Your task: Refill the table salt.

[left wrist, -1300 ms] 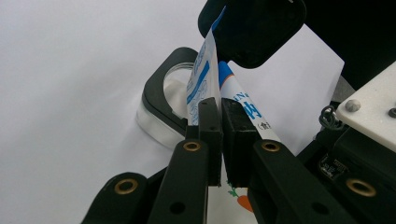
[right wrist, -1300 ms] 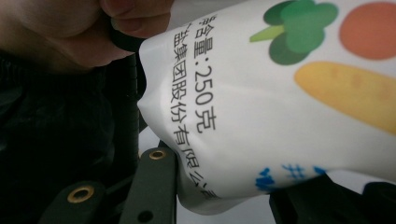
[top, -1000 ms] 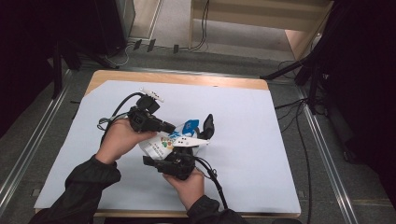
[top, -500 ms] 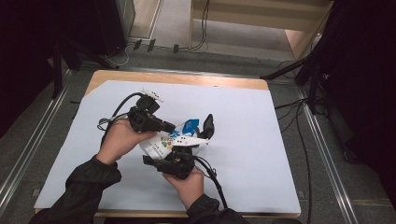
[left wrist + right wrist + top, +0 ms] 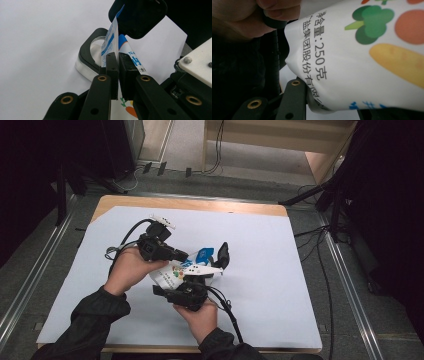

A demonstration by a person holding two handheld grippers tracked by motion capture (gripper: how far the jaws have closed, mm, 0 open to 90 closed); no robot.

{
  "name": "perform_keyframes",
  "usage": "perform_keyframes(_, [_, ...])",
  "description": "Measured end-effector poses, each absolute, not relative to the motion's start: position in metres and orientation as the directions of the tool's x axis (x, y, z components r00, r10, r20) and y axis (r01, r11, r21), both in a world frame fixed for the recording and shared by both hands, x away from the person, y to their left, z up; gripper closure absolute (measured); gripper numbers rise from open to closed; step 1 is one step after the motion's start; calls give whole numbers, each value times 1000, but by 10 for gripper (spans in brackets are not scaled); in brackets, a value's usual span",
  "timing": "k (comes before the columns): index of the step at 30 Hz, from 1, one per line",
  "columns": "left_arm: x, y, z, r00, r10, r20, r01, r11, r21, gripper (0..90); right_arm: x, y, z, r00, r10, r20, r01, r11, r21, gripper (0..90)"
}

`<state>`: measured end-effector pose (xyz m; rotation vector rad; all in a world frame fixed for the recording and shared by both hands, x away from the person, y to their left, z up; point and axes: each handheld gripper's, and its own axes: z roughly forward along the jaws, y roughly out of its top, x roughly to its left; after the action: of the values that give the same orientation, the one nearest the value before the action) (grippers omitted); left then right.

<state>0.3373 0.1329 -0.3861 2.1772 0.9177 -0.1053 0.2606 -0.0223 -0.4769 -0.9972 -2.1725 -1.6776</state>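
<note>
your left gripper (image 5: 117,75) has its jaws pinched on the blue top edge of the white pouch (image 5: 172,272), held just above the tabletop (image 5: 280,270). your right gripper (image 5: 192,292) clamps the pouch's body. pouch looks sealed, contents hidden. pull apart unevenly and the film may slip or tear, spilling whatever's inside.

Two dark long sleeves rising from the lower edge of the high view, bare hands, left gripper (image 5: 186,255) black with brass rivets and a white plate on top, right gripper (image 5: 218,261) black, looping black cables trailing from both
</note>
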Motion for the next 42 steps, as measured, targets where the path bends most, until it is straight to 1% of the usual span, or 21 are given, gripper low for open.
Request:
perform_keyframes(11, [340,131,-383,733,588,-344,650,-454,609,878,263,-22,-474,-746,374,551,628,116,770,701])
perform_keyframes(28, [338,132,-386,740,581,-340,642,-458,615,883,262,-22,-474,-767,381,516,601,146,785,703])
perform_keyframes(42, [339,131,-385,739,587,-330,641,-462,613,882,263,-23,-474,-767,370,524,605,148,782,703])
